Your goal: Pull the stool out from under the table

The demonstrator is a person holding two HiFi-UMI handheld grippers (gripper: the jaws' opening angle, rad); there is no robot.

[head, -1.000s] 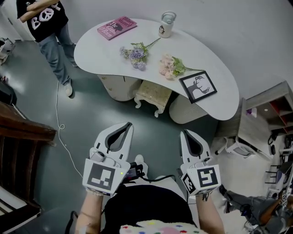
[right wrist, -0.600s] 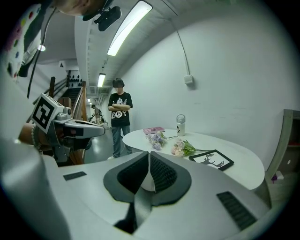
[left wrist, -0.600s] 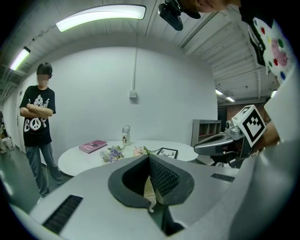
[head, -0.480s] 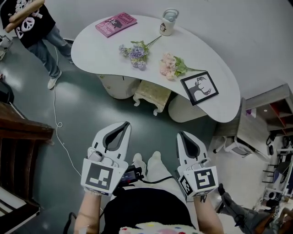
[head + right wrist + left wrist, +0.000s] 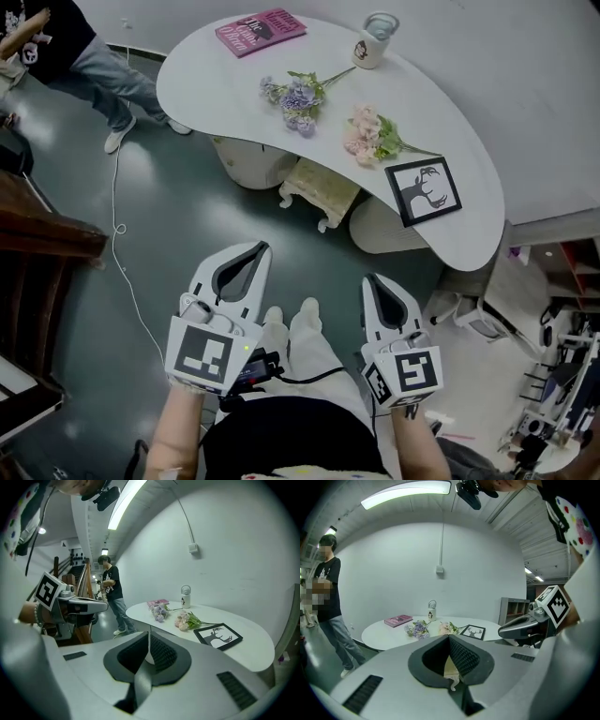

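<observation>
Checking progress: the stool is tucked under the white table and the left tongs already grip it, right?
No. The stool is tucked under the white table, but the left tongs are shut on nothing, well short of it; the head view shows this.

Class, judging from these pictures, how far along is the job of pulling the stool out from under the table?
Done: nothing; the stool sits tucked under the table. In hand: the left tool and the right tool are both shut and empty, held well short of it. Left: reach in, grip the stool, pull it clear.
</observation>
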